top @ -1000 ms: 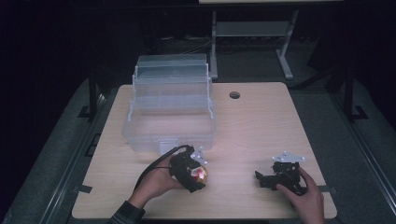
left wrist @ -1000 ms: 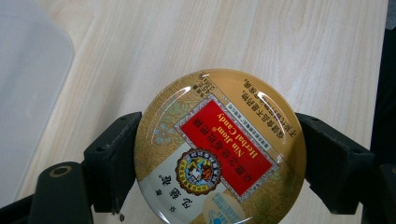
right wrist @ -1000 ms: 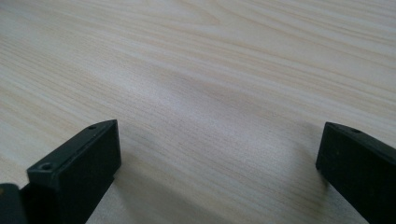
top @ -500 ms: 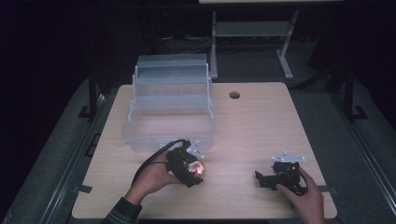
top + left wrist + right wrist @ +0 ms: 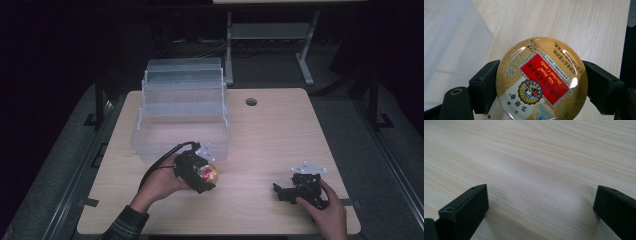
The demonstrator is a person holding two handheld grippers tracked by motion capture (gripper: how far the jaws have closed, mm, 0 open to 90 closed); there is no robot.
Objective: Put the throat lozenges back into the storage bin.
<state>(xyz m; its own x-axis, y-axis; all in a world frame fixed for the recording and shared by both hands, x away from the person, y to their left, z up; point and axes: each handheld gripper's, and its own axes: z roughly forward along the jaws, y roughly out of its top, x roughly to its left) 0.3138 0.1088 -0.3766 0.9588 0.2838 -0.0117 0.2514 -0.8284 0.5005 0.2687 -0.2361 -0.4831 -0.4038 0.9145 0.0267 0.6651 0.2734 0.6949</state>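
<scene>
My left gripper (image 5: pixel 205 176) is shut on a round gold candy tin (image 5: pixel 209 173) with a red label, held just above the wooden table (image 5: pixel 270 135) in front of the clear plastic box (image 5: pixel 182 112). In the left gripper view the tin (image 5: pixel 541 80) is clamped between both black jaws, lid facing the camera, with the box's translucent corner (image 5: pixel 451 45) at the upper left. My right gripper (image 5: pixel 286 192) rests low on the table at the front right, held by a hand. In the right gripper view its jaws stand wide open (image 5: pixel 540 207) over bare wood.
The clear tiered box has its lid trays folded back toward the far side. A cable hole (image 5: pixel 251 102) sits in the table's far middle. A metal shelf frame (image 5: pixel 270 40) stands on the floor behind the table. Dark floor surrounds the table.
My left gripper with the tin has shifted slightly away from me toward the box. The right gripper has stayed in place.
</scene>
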